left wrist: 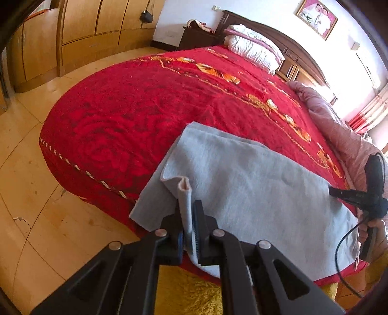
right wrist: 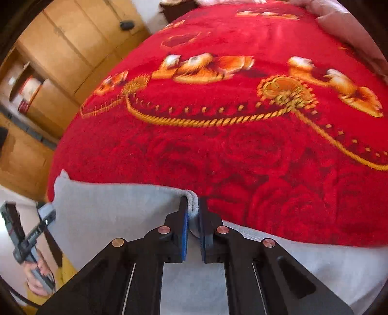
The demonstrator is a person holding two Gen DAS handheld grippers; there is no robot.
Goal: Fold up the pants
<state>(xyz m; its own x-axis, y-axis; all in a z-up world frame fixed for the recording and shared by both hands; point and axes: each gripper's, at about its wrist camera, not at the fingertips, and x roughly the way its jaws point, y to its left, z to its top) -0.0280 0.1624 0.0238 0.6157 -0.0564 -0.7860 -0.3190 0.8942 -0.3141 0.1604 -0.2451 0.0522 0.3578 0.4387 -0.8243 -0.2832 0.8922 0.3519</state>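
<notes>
Two close downward views, shared pants (left wrist: 254,184)

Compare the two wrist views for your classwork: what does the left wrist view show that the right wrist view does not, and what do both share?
Only the left wrist view shows the white pillow, the framed picture and the left gripper shut on a raised fold of the grey pants. Only the right wrist view shows the right gripper clamped on a pants edge. Both share the red blanket and wooden wardrobe.

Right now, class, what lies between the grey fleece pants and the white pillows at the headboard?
Only bare red floral blanket lies between the pants and pillows, shown in the left wrist view.
</notes>
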